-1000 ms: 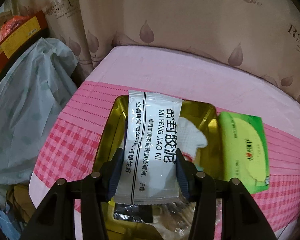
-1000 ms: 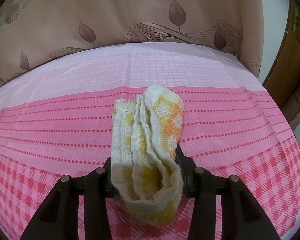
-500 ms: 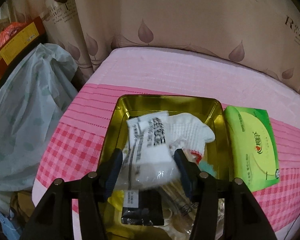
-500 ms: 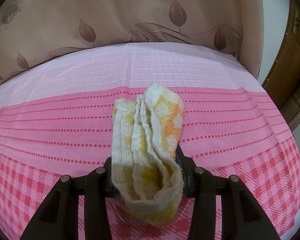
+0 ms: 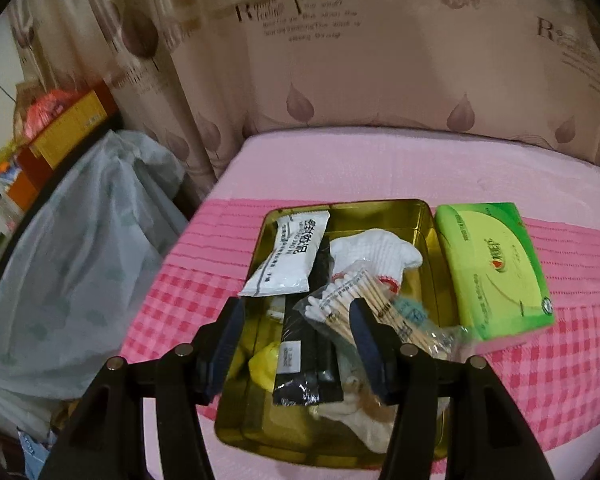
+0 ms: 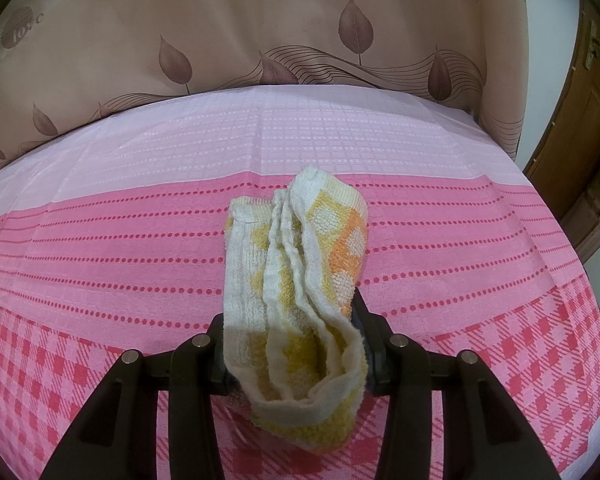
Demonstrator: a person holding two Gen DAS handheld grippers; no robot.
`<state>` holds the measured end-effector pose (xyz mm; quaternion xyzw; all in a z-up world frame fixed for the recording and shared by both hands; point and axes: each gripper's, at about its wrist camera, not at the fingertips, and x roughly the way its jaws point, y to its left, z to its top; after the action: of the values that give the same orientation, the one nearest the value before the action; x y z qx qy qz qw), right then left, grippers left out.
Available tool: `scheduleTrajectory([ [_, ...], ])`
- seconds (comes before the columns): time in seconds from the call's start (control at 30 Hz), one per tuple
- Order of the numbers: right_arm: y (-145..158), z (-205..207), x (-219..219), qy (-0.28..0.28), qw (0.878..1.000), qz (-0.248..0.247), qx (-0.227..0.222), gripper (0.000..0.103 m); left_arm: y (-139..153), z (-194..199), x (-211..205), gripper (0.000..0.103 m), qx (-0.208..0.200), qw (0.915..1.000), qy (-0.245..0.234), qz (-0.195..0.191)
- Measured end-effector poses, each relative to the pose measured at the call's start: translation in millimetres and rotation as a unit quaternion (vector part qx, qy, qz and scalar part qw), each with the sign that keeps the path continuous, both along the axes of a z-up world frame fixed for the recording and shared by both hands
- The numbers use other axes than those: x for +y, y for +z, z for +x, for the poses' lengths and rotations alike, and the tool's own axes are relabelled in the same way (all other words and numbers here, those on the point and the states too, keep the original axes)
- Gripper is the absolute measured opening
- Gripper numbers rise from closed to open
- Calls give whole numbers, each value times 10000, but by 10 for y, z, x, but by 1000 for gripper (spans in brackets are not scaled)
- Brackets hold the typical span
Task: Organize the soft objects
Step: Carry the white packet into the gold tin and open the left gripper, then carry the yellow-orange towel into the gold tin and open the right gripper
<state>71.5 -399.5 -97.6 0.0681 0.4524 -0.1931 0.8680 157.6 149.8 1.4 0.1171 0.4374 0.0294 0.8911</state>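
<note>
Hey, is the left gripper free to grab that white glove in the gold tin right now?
Probably yes. The left gripper is open and empty above the gold tin, and most of the white glove lies exposed. Only the cotton swab bag overlaps its near edge.

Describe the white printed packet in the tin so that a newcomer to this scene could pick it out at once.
On the pink cloth stands an open gold tin, with a green tissue pack beside it. The packet lies along the tin's left side, at the far end. Unlike the knitted white glove next to it, it is flat, glossy plastic with black print.
</note>
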Motion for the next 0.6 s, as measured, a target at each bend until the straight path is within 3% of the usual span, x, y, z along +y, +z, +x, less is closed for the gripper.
scheduleTrajectory([
  [0.3, 1, -4, -9, 7, 10000, -20, 7, 42, 129, -415, -10, 56, -414, 9988, 80, 235],
  [0.6, 25, -11, 76, -51, 9999, -149, 43, 35, 97, -662, 73, 56, -507, 9984, 263, 30],
])
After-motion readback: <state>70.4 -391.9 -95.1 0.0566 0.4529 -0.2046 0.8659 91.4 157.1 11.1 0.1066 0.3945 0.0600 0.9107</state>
